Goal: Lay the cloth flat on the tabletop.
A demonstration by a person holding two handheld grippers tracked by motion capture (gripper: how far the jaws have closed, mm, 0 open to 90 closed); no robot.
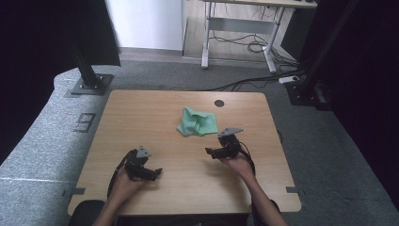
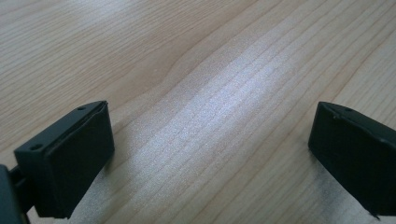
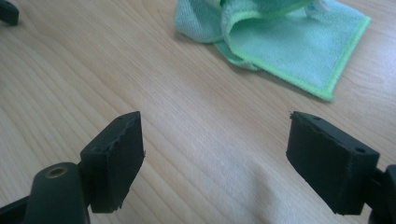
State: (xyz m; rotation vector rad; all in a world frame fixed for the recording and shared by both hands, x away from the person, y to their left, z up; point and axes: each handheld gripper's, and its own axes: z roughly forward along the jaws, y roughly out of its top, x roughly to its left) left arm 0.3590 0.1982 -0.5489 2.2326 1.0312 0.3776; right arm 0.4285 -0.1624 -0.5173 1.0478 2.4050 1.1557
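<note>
A crumpled green cloth (image 1: pixel 198 122) lies on the wooden table (image 1: pixel 141 113), a little past the middle. The right gripper view shows that cloth (image 3: pixel 299 46) partly folded over itself, just beyond my right gripper (image 3: pixel 215 158), whose jaws stand wide apart over bare wood. In the high view my right gripper (image 1: pixel 210 151) rests near the table's right side, just this side of the cloth. My left gripper (image 1: pixel 157 173) sits at the front left, open, with only wood grain between its jaws (image 2: pixel 210 158).
A round cable hole (image 1: pixel 219 103) sits near the table's far edge. Black frame posts (image 1: pixel 87 70) stand on the carpet to the left and right. A desk frame with trailing cables (image 1: pixel 244 44) is farther back.
</note>
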